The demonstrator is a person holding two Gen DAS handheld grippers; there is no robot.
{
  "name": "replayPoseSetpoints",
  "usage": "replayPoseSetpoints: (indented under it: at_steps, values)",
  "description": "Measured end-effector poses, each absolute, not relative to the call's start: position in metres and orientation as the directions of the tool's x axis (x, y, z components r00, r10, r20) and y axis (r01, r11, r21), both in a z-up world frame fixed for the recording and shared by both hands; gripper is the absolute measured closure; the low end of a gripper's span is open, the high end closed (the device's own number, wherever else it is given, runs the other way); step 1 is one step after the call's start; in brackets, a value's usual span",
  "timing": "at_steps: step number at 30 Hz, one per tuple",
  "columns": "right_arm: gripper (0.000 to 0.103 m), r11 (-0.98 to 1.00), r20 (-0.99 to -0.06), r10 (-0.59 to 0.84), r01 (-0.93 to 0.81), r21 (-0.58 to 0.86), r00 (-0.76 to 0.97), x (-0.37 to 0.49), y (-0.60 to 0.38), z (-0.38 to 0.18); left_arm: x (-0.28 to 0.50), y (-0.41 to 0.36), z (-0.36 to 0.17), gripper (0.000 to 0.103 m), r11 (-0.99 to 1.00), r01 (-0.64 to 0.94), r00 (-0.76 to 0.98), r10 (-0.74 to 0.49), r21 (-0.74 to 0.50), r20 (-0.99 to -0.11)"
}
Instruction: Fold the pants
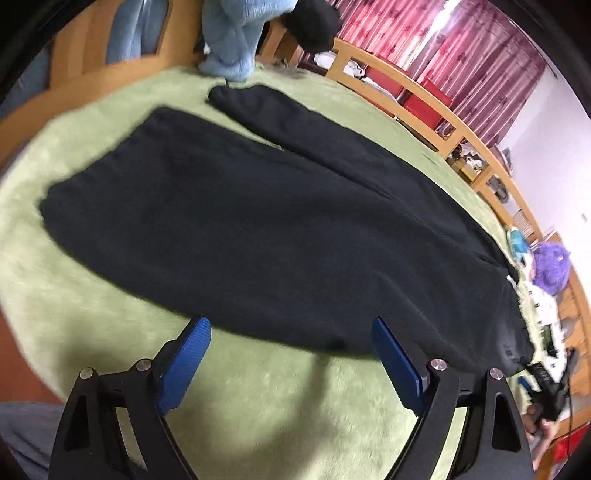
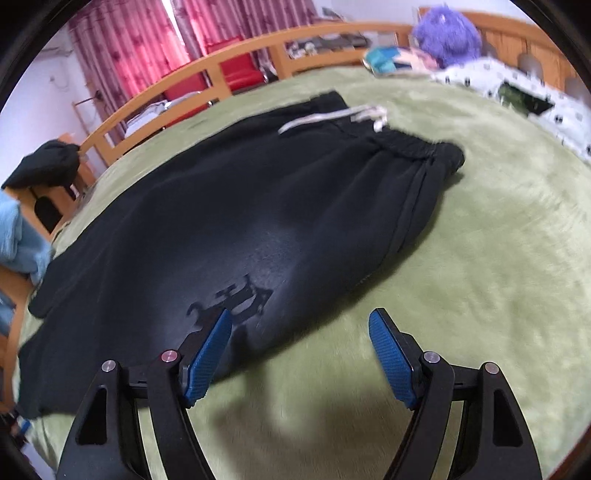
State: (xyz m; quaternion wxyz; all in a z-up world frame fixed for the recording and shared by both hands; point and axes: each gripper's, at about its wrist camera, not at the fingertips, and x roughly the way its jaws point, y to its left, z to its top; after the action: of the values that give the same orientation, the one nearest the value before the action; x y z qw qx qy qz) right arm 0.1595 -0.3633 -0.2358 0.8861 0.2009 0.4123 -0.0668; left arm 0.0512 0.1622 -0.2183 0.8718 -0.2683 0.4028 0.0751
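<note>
Black pants (image 1: 258, 221) lie flat on a green fleece blanket (image 1: 258, 398), legs spread toward the far left. In the right wrist view the pants (image 2: 221, 221) show their elastic waistband (image 2: 417, 147) and a white drawstring (image 2: 332, 118) at the far right. My left gripper (image 1: 291, 328) is open and empty, hovering at the near edge of a pant leg. My right gripper (image 2: 301, 321) is open and empty, its left finger over the near edge of the pants below the waist. The right gripper (image 1: 543, 387) also shows at the left view's right edge.
A wooden bed rail (image 2: 221, 62) runs along the far side, with red curtains (image 2: 129, 40) behind. A light blue garment (image 1: 232, 37) and a black garment (image 1: 314, 22) hang at the foot end. A purple plush (image 2: 447, 33) and a spotted pillow (image 2: 517, 85) lie near the waistband.
</note>
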Motion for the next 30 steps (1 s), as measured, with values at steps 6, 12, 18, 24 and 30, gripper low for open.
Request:
replayPoseSetpoints:
  at_steps: [6,12,18,24,30]
  values:
    - [0.026,0.896,-0.76,0.017,0.328,0.3,0.65,0.194,-0.373,-0.246,0.07,0.164,-0.235,0.015,0.829,-0.37,0.684,-0.062,-0.42,-0.726]
    - [0.038,0.897,-0.757,-0.043,0.358,0.258,0.652,0.22,-0.377,-0.247,0.098,0.186,-0.238,0.04,0.781,-0.423,0.696,-0.045,-0.46,-0.717]
    - [0.087,0.848,-0.723,-0.011,0.389,0.359,0.691,0.206,-0.4,-0.243,0.1,0.208,-0.241,0.093,0.737,-0.467,0.682,-0.051,-0.488,-0.729]
    - [0.093,0.849,-0.679,-0.066,0.399,0.346,0.731,0.161,-0.408,-0.215,0.081,0.196,-0.216,0.094,0.784,-0.398,0.714,-0.063,-0.477,-0.698]
    - [0.093,0.858,-0.679,-0.042,0.374,0.351,0.733,0.092,-0.417,-0.198,0.047,0.198,-0.189,0.094,0.799,-0.358,0.742,-0.07,-0.483,-0.667]
